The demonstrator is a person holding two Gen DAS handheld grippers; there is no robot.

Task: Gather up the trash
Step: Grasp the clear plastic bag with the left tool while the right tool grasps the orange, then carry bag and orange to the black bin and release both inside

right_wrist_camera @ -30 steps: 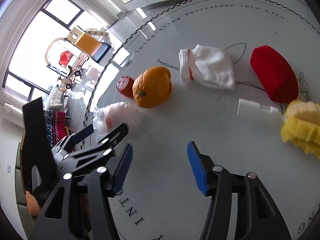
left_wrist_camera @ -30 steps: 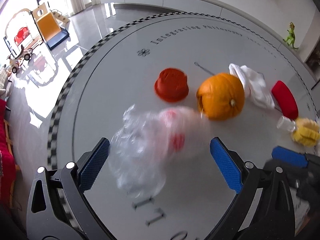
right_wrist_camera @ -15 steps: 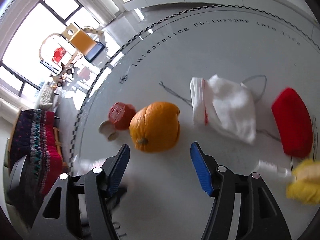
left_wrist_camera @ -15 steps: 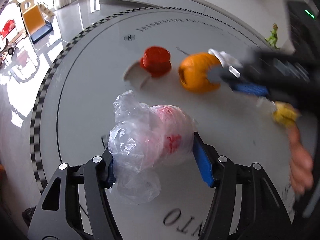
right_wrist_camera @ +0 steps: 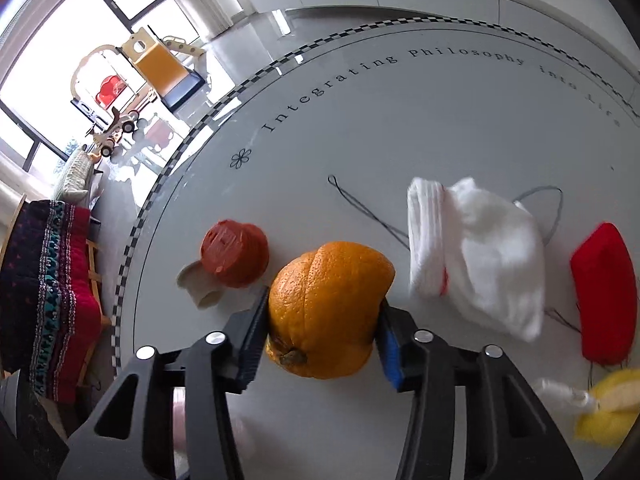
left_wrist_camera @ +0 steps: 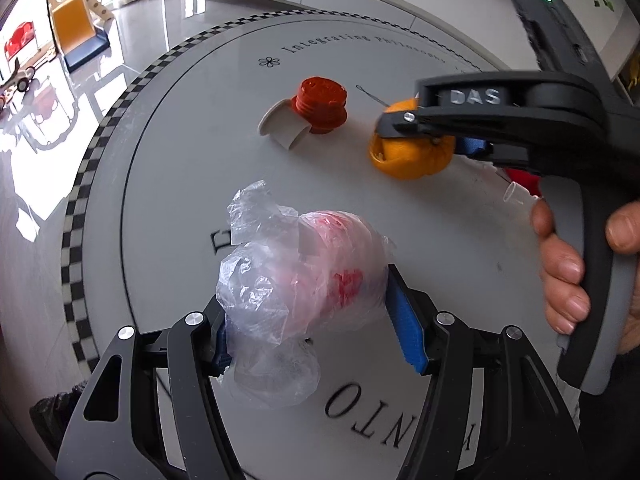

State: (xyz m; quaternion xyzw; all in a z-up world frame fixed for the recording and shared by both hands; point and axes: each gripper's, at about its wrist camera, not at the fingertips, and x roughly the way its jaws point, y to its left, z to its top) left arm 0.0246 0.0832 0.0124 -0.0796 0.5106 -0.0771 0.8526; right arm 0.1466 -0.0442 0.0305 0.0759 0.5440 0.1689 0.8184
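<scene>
My left gripper (left_wrist_camera: 316,320) is shut on a crumpled clear plastic bag (left_wrist_camera: 304,280) with red print, held just above the round white table (left_wrist_camera: 180,168). My right gripper (right_wrist_camera: 322,336) is shut on an orange peel shell (right_wrist_camera: 328,308); its blue pads press both sides. In the left wrist view the right gripper (left_wrist_camera: 424,132) sits over the orange peel (left_wrist_camera: 408,156), with a hand on its handle. A red cap (right_wrist_camera: 234,252) and a small beige piece (right_wrist_camera: 200,284) lie left of the orange peel.
A white sock (right_wrist_camera: 476,256), a red pouch (right_wrist_camera: 604,292), a thin thread (right_wrist_camera: 368,212), a small clear bottle (right_wrist_camera: 560,396) and a yellow item (right_wrist_camera: 608,408) lie to the right. The table has a checkered rim (left_wrist_camera: 80,216). Toys stand on the floor beyond.
My left gripper closed on the plastic bag and lifted it slightly. My right gripper moved forward to the orange peel and closed on it.
</scene>
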